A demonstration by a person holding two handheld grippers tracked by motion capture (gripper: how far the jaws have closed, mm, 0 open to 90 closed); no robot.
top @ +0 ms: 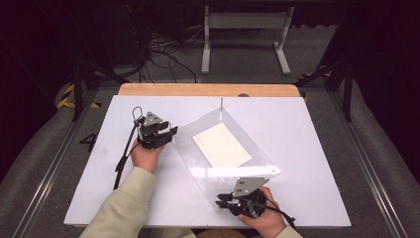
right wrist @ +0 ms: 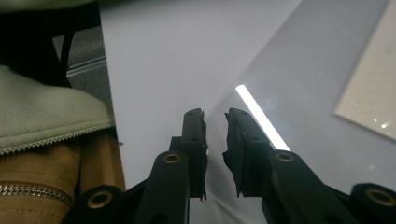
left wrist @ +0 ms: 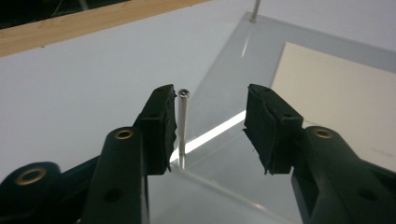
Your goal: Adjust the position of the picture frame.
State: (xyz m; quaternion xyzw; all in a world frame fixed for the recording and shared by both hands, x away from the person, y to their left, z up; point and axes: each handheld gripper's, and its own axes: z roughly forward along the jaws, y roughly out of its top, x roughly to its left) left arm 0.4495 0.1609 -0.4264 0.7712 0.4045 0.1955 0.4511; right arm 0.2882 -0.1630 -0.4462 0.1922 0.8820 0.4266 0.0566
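A clear acrylic sheet [top: 198,163] lies cornerwise on the white table [top: 307,129], with a cream card [top: 222,145] at its middle. A thin metal screw [left wrist: 183,126] stands upright at the sheet's left corner. My left gripper [top: 171,133] is open around it, and the screw stands close beside the left jaw's pad [left wrist: 161,121], the right pad well apart. Another pin [top: 221,104] rises at the far corner. My right gripper [top: 223,201] is at the sheet's near corner. In the right gripper view its jaws [right wrist: 215,116] stand a narrow gap apart with nothing seen between them.
A wooden strip [top: 208,89] runs along the table's far edge. Beyond it on the floor are a white stand [top: 245,22] and loose cables [top: 163,54]. A pale green sleeve [top: 124,203] comes in at the bottom left.
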